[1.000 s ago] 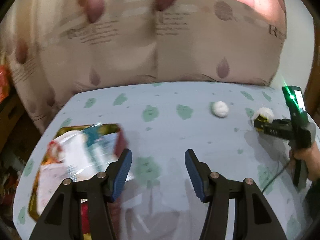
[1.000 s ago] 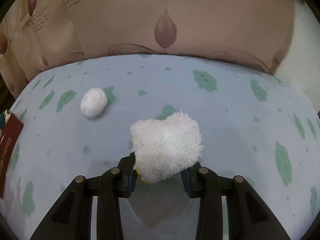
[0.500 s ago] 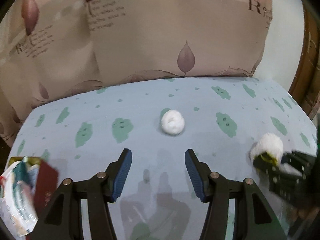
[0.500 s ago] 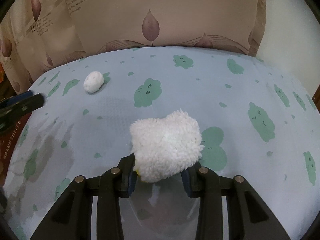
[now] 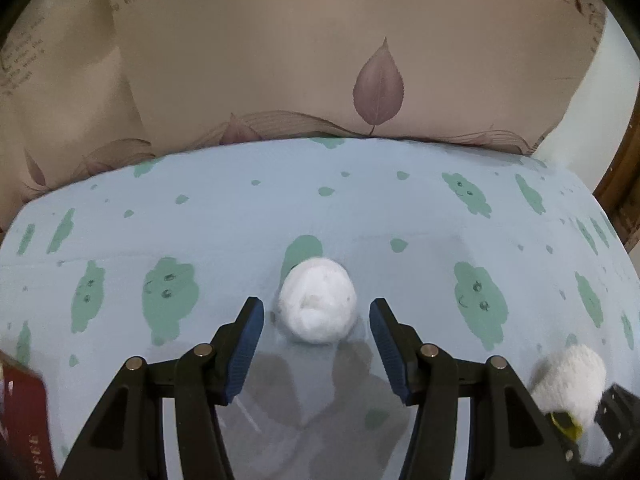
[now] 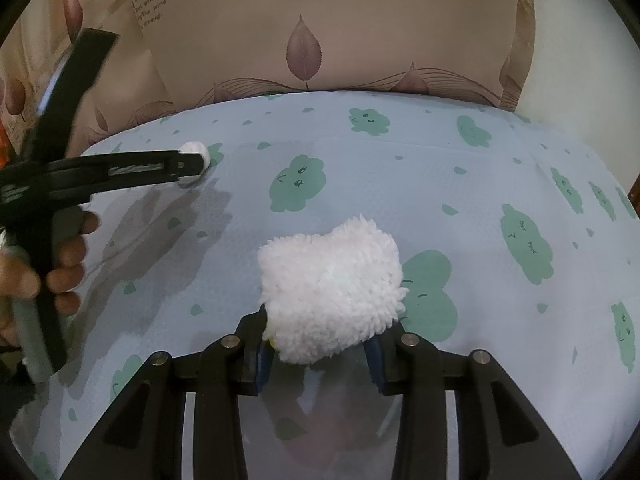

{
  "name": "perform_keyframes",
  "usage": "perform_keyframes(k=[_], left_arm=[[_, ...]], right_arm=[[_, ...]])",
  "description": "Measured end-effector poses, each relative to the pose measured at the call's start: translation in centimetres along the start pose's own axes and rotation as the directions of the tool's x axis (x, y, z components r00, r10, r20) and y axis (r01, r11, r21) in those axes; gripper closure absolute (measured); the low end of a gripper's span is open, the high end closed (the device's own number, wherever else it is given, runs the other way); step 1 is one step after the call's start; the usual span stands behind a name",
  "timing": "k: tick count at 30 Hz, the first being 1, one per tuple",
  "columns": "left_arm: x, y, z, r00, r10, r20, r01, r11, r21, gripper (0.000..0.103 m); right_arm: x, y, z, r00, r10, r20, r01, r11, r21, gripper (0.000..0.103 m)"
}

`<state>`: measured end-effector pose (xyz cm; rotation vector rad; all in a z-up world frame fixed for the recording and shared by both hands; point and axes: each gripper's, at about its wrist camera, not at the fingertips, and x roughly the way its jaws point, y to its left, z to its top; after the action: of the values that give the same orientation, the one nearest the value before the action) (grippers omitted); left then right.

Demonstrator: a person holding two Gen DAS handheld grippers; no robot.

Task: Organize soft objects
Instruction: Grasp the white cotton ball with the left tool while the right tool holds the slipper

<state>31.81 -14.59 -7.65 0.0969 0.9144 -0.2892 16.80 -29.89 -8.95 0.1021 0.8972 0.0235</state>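
The white ball (image 5: pixel 317 301) lies on the desk (image 5: pixel 400 208) just ahead of the wide-open left tool (image 5: pixel 316 322); the right tool (image 6: pixel 320 350) grips a fluffy pad (image 6: pixel 330 288).

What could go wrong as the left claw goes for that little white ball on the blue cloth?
1. The ball lies ahead of the open left claw, more beyond the tips than between them. Closing now may pinch its near edge and squirt it away.
2. It looks round and light, so a touch from one finger could roll it across the cloth.
3. The right claw holds a fluffy pad nearby; the two could bump.
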Motion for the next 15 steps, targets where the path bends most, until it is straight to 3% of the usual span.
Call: perform_keyframes(k=[4,5,6,8,15], left_arm=[[1.6,0.4,0.1,0.999,-0.033,-0.022,0.033,0.999,-0.029,0.048],[1.8,0.5,0.0,0.999,-0.042,-0.021,0.041,0.999,-0.035,0.063],[1.6,0.4,-0.2,0.999,-0.041,-0.003,0.041,0.998,-0.036,0.072],[1.6,0.3,-0.4,1.000,-0.028,-0.001,0.027,0.999,-0.018,0.077],[1.0,-0.1,-0.9,1.000,-0.001,0.008,0.001,1.000,0.013,0.080]], right_arm=[[0.1,-0.1,0.0,1.000,0.005,0.000,-0.005,1.000,0.001,0.066],[0.1,-0.1,0.0,1.000,0.005,-0.001,-0.005,1.000,0.000,0.066],[0.1,0.0,0.0,1.000,0.005,-0.001,-0.005,1.000,0.000,0.066],[0.1,-0.1,0.0,1.000,0.006,-0.001,-0.006,1.000,0.000,0.066],[0.1,0.0,0.0,1.000,0.002,-0.001,-0.002,1.000,-0.003,0.066]])
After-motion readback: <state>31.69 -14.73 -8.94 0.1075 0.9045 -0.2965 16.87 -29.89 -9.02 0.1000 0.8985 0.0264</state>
